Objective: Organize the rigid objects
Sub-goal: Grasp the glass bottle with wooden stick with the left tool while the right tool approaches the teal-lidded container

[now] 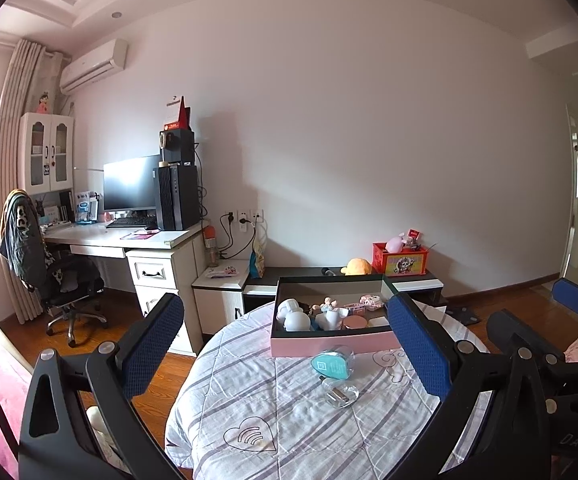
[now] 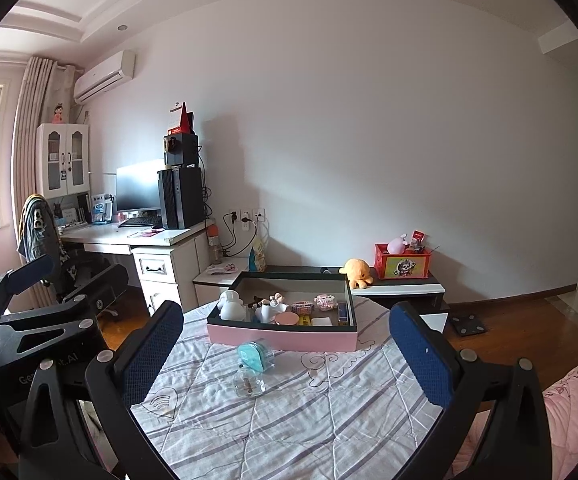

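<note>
A pink box with a dark rim stands on a round quilt-covered table; it also shows in the right wrist view. It holds several small figurines and trinkets. In front of it lie a clear case with a teal lid and a small clear glass bottle. My left gripper is open and empty, above the table's near side. My right gripper is open and empty, to the right of the left one.
A desk with monitor and computer tower stands at the left, an office chair beside it. A low cabinet behind the table carries an orange plush and a red crate. Pink bedding lies at the right.
</note>
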### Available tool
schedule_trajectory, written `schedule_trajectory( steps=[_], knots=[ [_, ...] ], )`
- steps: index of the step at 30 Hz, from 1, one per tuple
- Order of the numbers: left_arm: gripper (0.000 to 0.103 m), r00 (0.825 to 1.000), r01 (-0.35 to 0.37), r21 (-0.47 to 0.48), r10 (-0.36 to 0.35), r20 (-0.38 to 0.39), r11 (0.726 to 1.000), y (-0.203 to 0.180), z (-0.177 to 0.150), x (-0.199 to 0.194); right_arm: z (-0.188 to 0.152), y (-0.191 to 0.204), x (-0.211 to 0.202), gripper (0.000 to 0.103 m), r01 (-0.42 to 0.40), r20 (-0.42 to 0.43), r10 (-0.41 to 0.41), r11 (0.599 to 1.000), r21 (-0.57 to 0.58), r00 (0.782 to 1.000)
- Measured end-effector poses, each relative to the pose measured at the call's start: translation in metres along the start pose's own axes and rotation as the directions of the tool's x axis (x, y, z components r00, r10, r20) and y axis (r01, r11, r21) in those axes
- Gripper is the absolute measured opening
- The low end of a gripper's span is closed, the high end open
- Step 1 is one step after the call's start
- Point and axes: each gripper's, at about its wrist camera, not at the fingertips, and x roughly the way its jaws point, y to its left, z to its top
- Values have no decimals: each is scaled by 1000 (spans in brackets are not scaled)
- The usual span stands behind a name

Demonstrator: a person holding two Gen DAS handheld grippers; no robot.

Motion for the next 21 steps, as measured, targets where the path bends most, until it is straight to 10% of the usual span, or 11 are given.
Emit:
schedule_trajectory(
  steps=[21],
  knots=[
    [103,973,54,25,-47,-225,998,-24,-42,101,-28,-29,66,103,10,-122,-4,999,49,992]
  ],
)
